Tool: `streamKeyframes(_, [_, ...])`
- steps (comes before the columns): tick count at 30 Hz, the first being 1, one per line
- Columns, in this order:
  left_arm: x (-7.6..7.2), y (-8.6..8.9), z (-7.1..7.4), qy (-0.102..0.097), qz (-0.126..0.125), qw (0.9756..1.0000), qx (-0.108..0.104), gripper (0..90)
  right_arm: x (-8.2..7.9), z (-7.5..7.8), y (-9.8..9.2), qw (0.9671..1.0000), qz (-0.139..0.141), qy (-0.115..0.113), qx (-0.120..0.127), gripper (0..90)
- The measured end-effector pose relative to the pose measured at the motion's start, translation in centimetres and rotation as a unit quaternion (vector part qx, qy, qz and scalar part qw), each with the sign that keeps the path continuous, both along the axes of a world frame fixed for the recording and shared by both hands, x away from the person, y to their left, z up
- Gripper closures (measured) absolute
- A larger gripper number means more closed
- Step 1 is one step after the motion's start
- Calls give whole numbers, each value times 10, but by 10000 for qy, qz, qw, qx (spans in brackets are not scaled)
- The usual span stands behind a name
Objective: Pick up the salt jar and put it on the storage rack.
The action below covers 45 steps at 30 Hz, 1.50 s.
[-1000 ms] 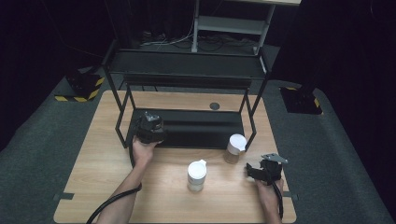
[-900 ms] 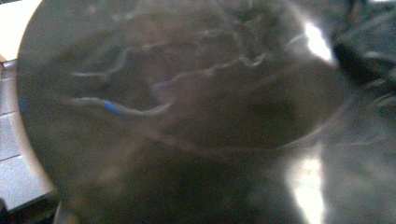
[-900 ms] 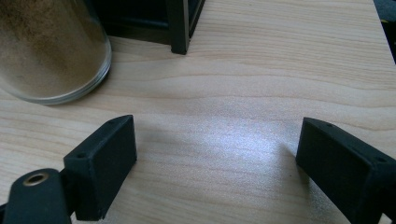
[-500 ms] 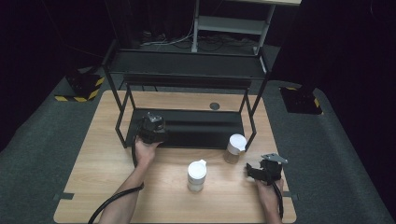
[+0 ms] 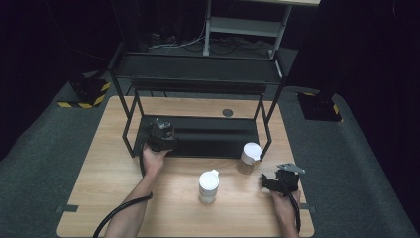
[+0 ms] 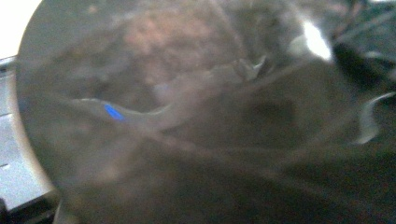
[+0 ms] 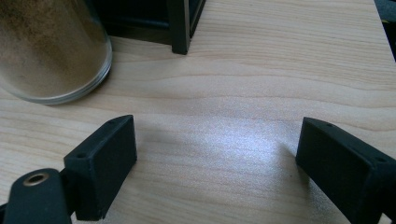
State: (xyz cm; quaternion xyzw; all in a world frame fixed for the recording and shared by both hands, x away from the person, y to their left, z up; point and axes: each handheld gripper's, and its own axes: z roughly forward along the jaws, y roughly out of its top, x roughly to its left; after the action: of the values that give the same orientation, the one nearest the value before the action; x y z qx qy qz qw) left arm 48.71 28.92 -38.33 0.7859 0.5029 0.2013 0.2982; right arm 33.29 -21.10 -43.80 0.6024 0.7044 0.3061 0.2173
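My left gripper [image 5: 161,135] is at the front left of the black rack's lower shelf [image 5: 213,138]. In the left gripper view a round, clear, jar-like thing [image 6: 187,116] with brownish contents sits blurred right against the camera, and the gripper is shut on it. A white-lidded jar [image 5: 208,186] stands on the wooden table [image 5: 99,198] in front of the rack. A second jar with brown powder [image 5: 250,157] [image 7: 51,51] stands by the rack's right front leg [image 7: 180,25]. My right gripper [image 5: 270,182] [image 7: 215,163] rests low over the table just right of that jar, open with nothing between its fingers.
The black two-level rack [image 5: 198,69] spans the back half of the table. A small dark round disc [image 5: 227,112] lies behind it. Grey floor surrounds the table, with yellow-black striped blocks [image 5: 86,94] at the far left.
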Motion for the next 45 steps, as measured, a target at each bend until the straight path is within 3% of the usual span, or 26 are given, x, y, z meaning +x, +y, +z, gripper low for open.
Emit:
streamKeyframes(13, [-5,-1,-8,-94,20,10000,-17,311,0,0,0,10000,3,-1,2,119])
streamKeyframes(14, [-6,-2,-12,-150,107,9997,-128,311,0,0,0,10000,4,-1,0,119])
streamKeyframes(15, [-5,-1,-9,-96,22,9999,-24,311,0,0,0,10000,3,-1,0,119])
streamKeyframes(16, [-7,-2,-12,-157,109,9997,-121,310,0,0,0,10000,5,-2,0,119])
streamKeyframes(18, [-7,-2,-12,-164,109,9997,-119,310,0,0,0,10000,3,-1,0,119])
streamKeyframes(20, [-5,-1,-8,-105,27,9999,14,309,0,0,0,10000,4,-1,0,119])
streamKeyframes(21, [-8,-2,-13,-184,148,9996,-124,309,0,0,0,10000,4,-1,0,119])
streamKeyframes(23, [-9,-2,-14,-212,169,9995,-158,308,0,0,0,10000,5,-1,1,119])
streamKeyframes(26, [-7,1,-9,-130,31,9999,-13,306,0,0,0,10000,5,-2,1,119])
streamKeyframes(34, [-6,13,-2,-48,29,9997,-256,145,0,0,0,10000,13,-5,0,121])
streamKeyframes(45, [-20,28,9,-99,-58,9992,-387,37,0,0,0,10000,14,-7,-1,122])
